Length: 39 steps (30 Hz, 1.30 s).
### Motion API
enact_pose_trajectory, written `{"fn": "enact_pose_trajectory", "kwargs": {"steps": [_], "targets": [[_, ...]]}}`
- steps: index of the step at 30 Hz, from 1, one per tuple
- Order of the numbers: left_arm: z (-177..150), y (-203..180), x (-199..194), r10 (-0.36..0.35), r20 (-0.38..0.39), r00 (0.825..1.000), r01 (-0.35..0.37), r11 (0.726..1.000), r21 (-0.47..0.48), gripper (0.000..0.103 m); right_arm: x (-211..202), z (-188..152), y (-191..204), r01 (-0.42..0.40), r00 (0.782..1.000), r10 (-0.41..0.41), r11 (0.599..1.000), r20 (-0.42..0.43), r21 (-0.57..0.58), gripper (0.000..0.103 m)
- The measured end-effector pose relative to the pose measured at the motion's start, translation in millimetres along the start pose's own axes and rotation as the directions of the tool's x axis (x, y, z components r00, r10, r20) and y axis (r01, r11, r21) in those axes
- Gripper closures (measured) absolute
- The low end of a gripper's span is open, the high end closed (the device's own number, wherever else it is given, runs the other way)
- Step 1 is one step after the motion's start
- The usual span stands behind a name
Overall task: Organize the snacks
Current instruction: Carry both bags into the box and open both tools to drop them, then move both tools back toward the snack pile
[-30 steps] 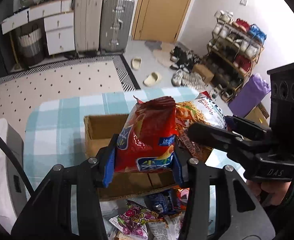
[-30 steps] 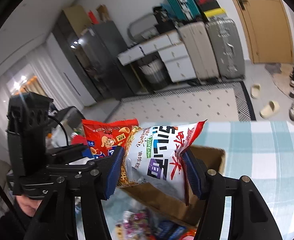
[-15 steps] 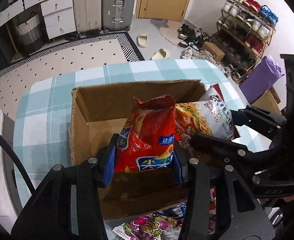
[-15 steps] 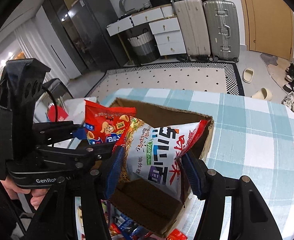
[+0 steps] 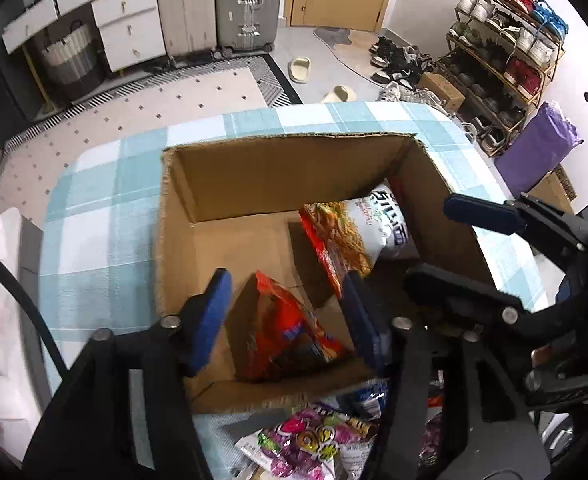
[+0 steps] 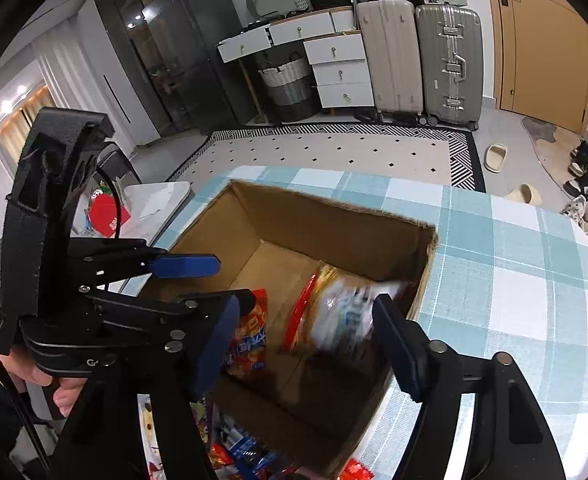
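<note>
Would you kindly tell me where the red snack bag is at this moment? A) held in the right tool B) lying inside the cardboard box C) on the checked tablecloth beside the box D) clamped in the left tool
B: the red snack bag lies inside the cardboard box, below the open left tool, which touches nothing.

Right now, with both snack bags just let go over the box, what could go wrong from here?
1. The noodle bag leans tilted against the right wall of the cardboard box rather than lying flat, so it may waste room.
2. The left gripper and right gripper hang open close together over the box; pulling back, they might knock each other or catch the rim.
3. The red chip bag sits close under the left gripper and could be snagged.
</note>
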<state>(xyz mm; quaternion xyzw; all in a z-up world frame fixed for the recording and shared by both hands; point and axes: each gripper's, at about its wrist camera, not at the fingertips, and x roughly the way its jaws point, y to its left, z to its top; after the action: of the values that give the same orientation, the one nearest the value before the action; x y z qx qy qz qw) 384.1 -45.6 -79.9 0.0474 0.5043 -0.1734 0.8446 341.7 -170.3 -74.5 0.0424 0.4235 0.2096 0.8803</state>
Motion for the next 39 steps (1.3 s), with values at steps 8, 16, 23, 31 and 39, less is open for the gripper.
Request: {"fn": "enact_pose_trajectory", "kwargs": {"steps": [8, 16, 23, 31, 39], "targets": [[-39, -6, -69, 0.041, 0.126, 0.991, -0.038, 0.999, -0.028, 0.025, -51, -17, 8, -0.046, 0.993, 0.041, 0.998, 0.11, 0.045, 0.022], [-103, -25, -146, 0.102, 0.251, 0.963, -0.1, 0.995, -0.019, 0.021, -109, -45, 47, -0.073, 0.979, 0.074, 0.997, 0.189, -0.014, 0.019], [-167, -37, -199, 0.147, 0.337, 0.93, -0.141, 0.989, -0.04, 0.019, -167, -97, 77, -0.084, 0.943, 0.086, 0.996, 0.32, -0.02, 0.005], [-242, -37, -236, 0.15, 0.378, 0.914, -0.104, 0.985, -0.138, 0.001, -194, -170, 103, -0.109, 0.923, 0.101, 0.994, 0.371, -0.001, 0.002], [-308, -38, -252, 0.19, 0.409, 0.893, -0.127, 0.976, -0.176, 0.001, -191, -221, 118, -0.102, 0.943, 0.094, 0.995, 0.32, 0.009, 0.001]]}}
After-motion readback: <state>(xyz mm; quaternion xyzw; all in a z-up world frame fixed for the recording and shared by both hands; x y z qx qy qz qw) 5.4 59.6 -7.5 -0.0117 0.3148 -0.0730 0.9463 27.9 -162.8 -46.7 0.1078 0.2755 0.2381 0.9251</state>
